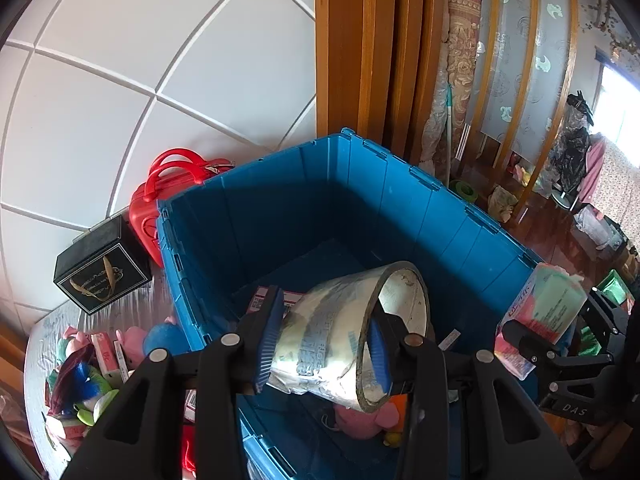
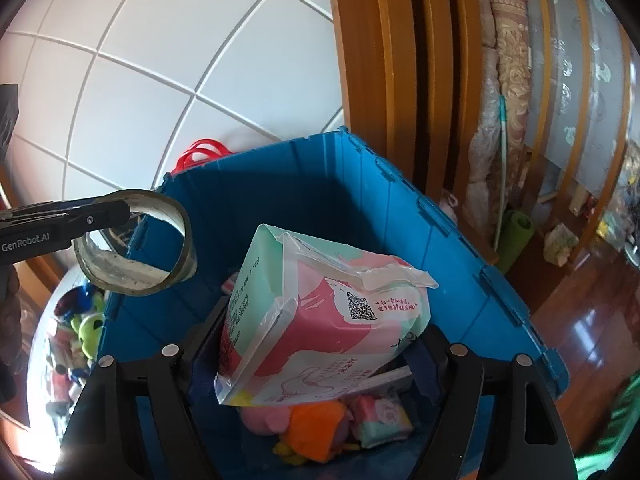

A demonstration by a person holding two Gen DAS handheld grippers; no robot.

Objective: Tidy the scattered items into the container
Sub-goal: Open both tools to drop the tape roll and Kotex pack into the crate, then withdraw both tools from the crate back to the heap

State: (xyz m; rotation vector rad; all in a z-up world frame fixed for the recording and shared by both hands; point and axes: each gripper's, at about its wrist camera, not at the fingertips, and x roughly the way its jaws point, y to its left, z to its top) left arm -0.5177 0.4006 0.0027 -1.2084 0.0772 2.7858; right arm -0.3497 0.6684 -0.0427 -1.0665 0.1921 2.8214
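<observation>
My left gripper (image 1: 324, 346) is shut on a roll of clear packing tape (image 1: 340, 344) and holds it above the open blue plastic crate (image 1: 452, 220). My right gripper (image 2: 312, 356) is shut on a pink and mint tissue pack (image 2: 320, 320), also held over the crate (image 2: 460, 264). The tissue pack shows at the right of the left wrist view (image 1: 540, 312); the tape roll shows at the left of the right wrist view (image 2: 136, 240). Inside the crate lie a pink plush toy (image 2: 268, 418), an orange item (image 2: 316, 428) and another tissue pack (image 2: 380, 416).
Left of the crate, on a silver-covered table (image 1: 48, 336), lie several plush toys (image 1: 80, 376) and small packs, a black gift box (image 1: 102, 268) and a red case (image 1: 160, 200). A white tiled wall stands behind, wooden door frames (image 1: 360, 48) and a rolled carpet to the right.
</observation>
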